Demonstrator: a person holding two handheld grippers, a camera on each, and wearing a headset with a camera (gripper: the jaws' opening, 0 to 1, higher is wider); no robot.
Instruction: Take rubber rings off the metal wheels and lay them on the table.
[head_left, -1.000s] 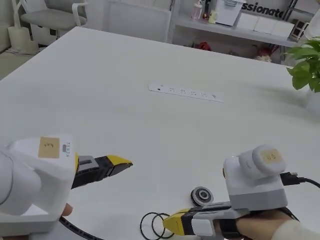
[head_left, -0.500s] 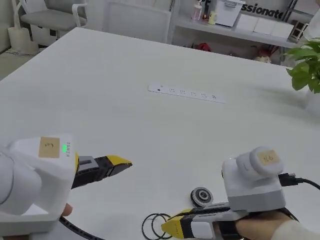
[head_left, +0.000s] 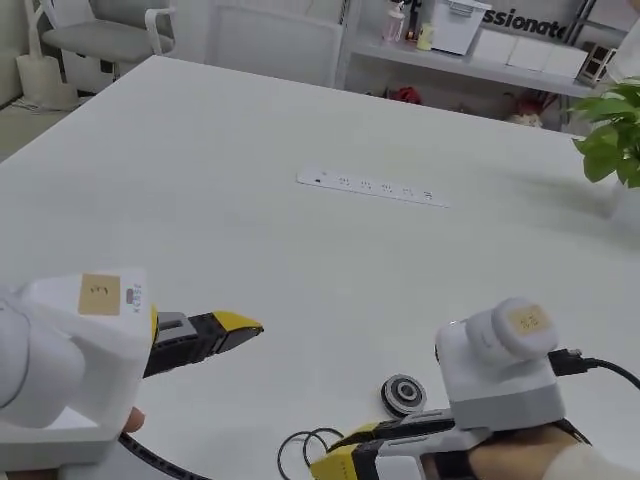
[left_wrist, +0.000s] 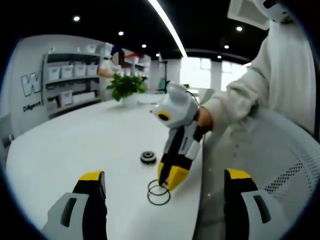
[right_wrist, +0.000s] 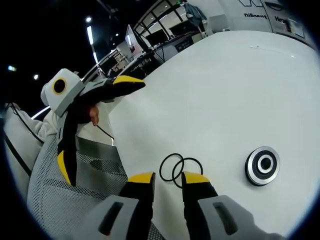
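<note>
Inspecting the worktop (head_left: 300, 260) near edge: left gripper (head_left: 240, 326) spread, idle; right gripper (right_wrist: 168, 178) narrowly parted, empty; metal wheel (right_wrist: 263, 165) looks bare, two overlapping rubber rings (right_wrist: 180, 169) lying just beside it. Advise lifting the right gripper clear without dragging them

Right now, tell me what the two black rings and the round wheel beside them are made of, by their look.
Rings: probably rubber; thin, matte black loops, slightly out of round. Wheel: probably metal; bright silvery rim and hub with glints, and a dark band between them that may be another material.
</note>
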